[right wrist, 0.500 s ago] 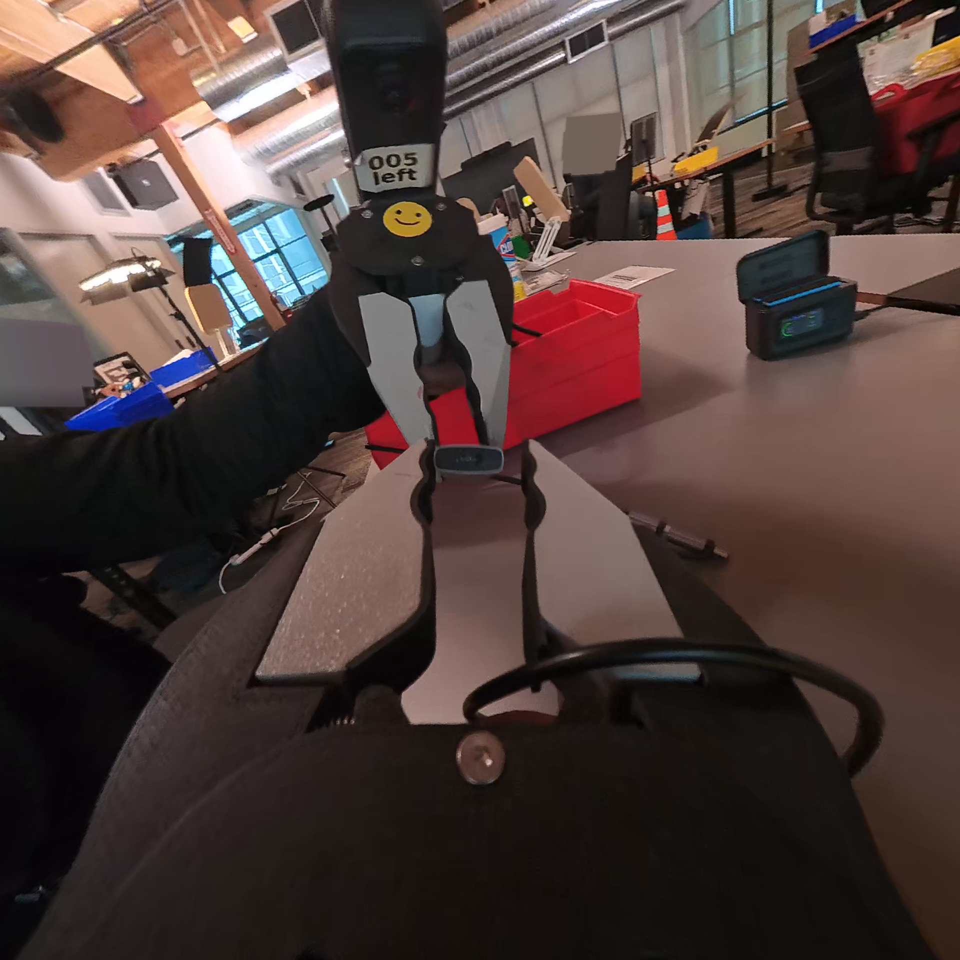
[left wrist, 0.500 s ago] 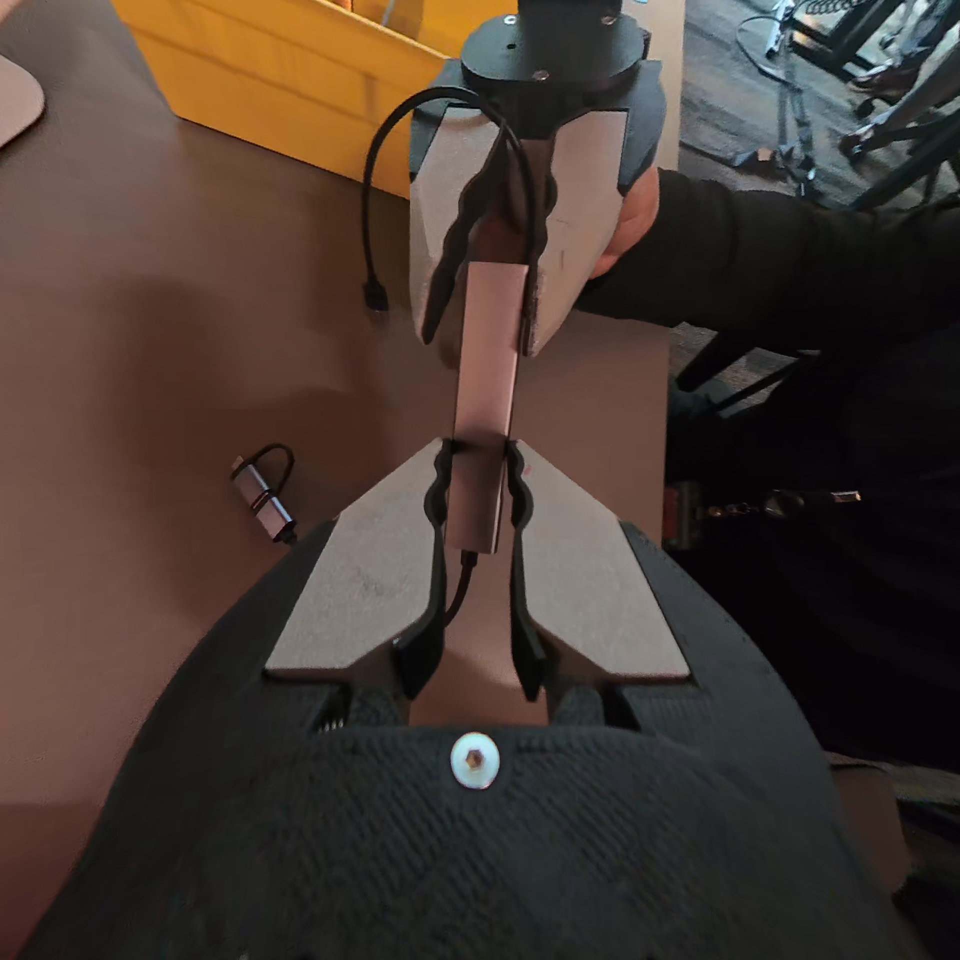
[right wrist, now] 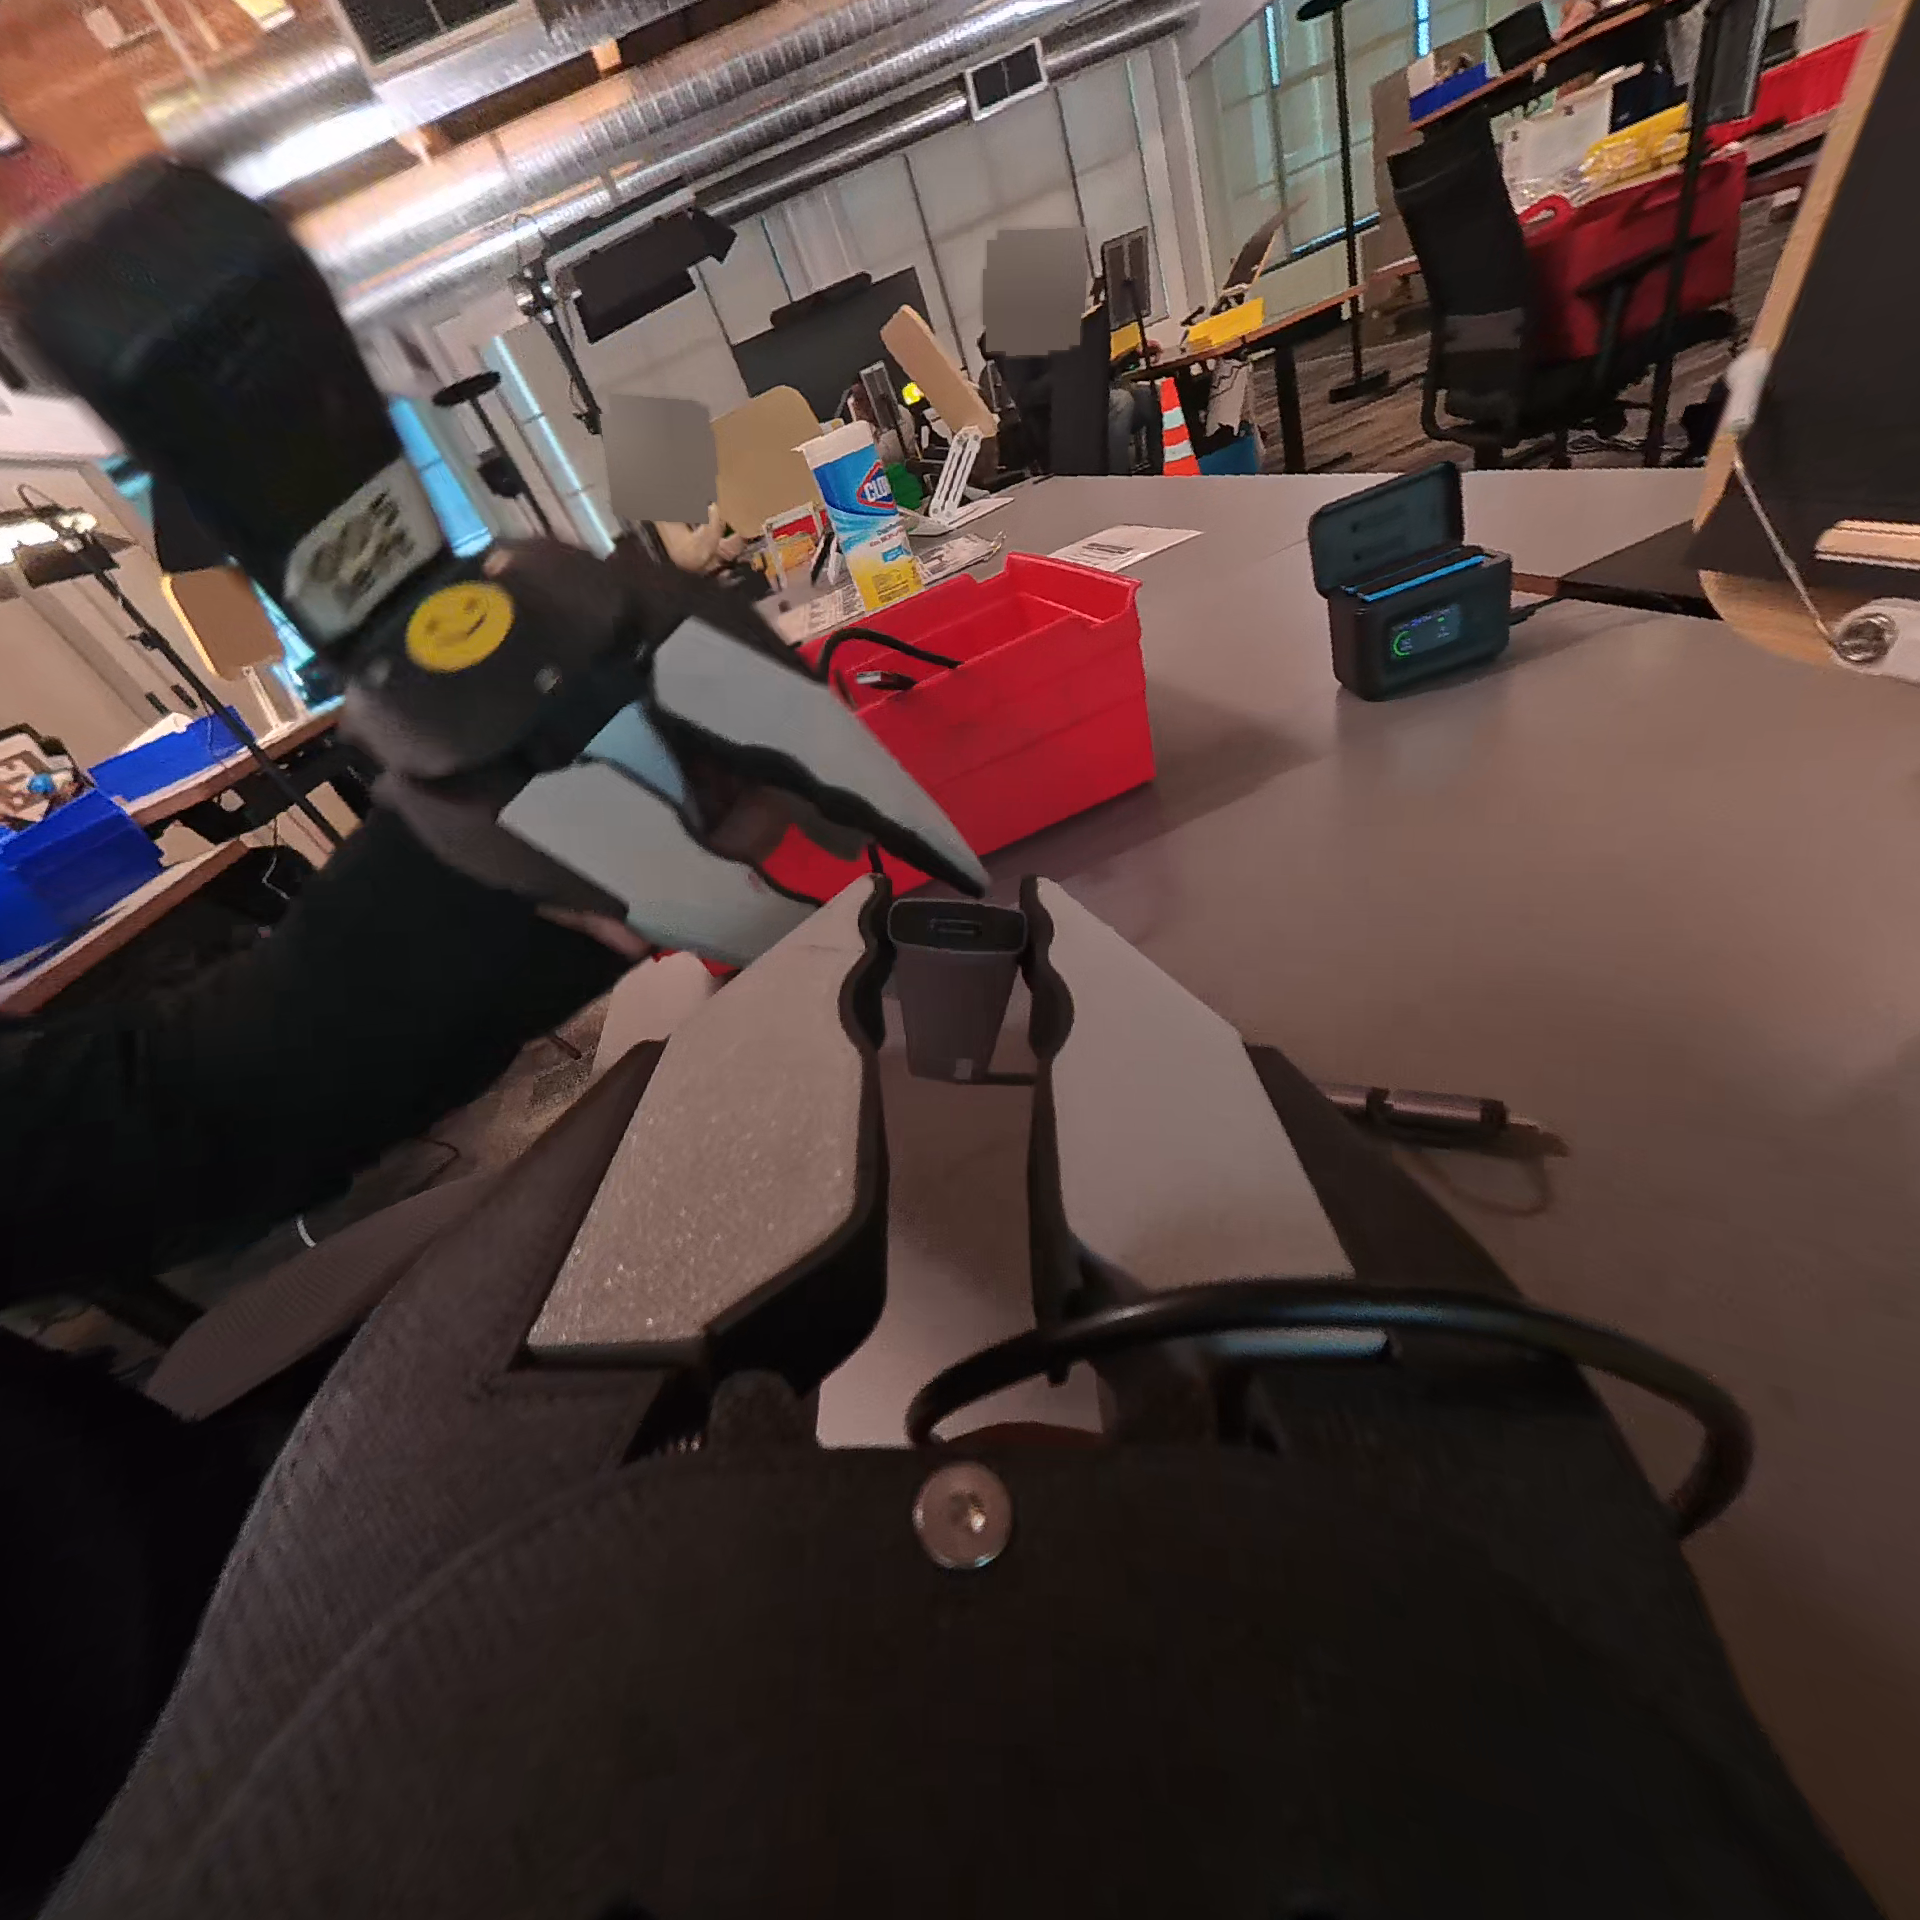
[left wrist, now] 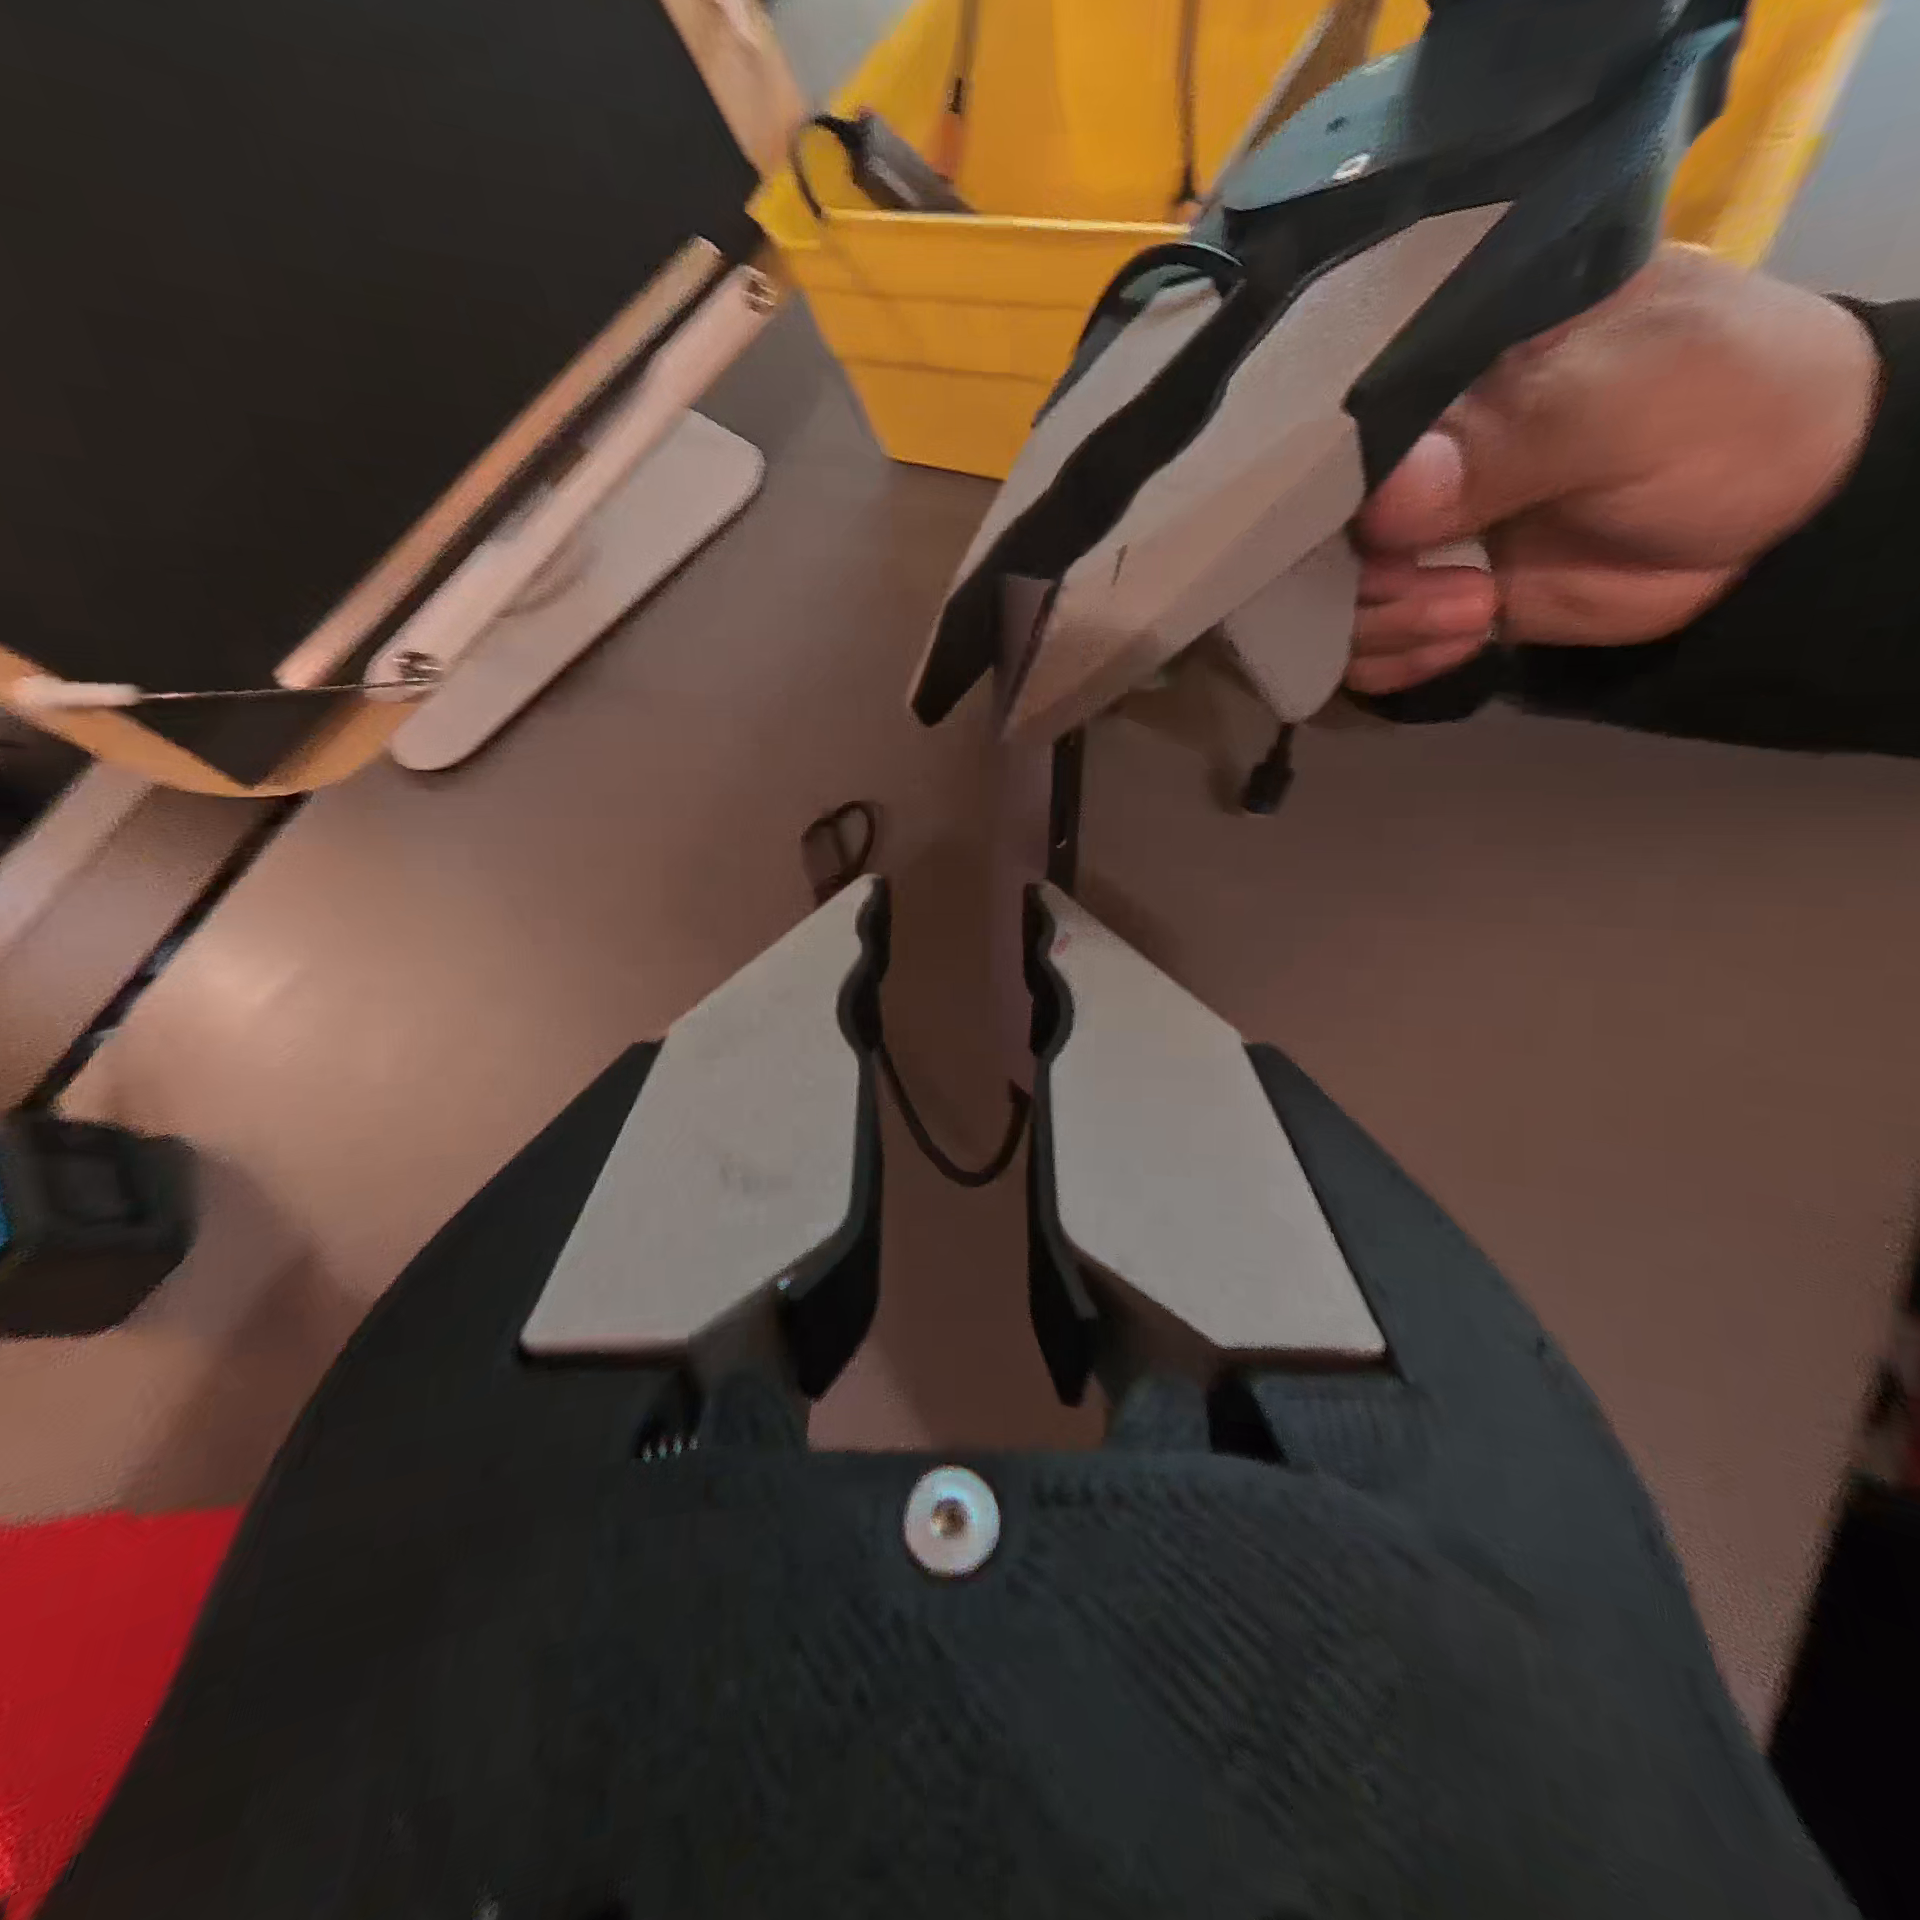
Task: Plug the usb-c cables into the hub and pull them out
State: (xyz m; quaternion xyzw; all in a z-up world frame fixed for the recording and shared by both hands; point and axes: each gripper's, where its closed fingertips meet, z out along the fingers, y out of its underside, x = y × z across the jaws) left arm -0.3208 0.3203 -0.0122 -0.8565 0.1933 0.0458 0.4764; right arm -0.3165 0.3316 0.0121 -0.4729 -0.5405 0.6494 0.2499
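Left wrist view, L to R: monitor (left wrist: 312,291) on its stand upper left, yellow bin (left wrist: 966,332) top centre, small adapter w/ loop (left wrist: 836,836) on the desk (left wrist: 1507,987) mid-frame. Left gripper (left wrist: 954,904) bottom centre: jaws apart, nothing between them, only a thin black cable (left wrist: 935,1143) sagging across the gap lower down; can't tell if it's touching the fingers. Right gripper (left wrist: 987,686) upper right, tilted down-left, held by a hand (left wrist: 1621,488).

Right wrist view, L to R: left gripper (right wrist: 883,904) blurred at mid-left, red bin (right wrist: 997,696) centre, charging case (right wrist: 1413,613) right, a second adapter (right wrist: 1423,1112) on the desk right of centre. Right gripper (right wrist: 954,904) clenched on the hub (right wrist: 956,977), port end facing forward, hub's own cable (right wrist: 1351,1351) looping over the gripper body.

Judgement: hub sits free of the left gripper, so next is prob. fetching a usb-c plug. To do well: keep hub port level and steady, line plug w/ port axis, push straight, no twisting.
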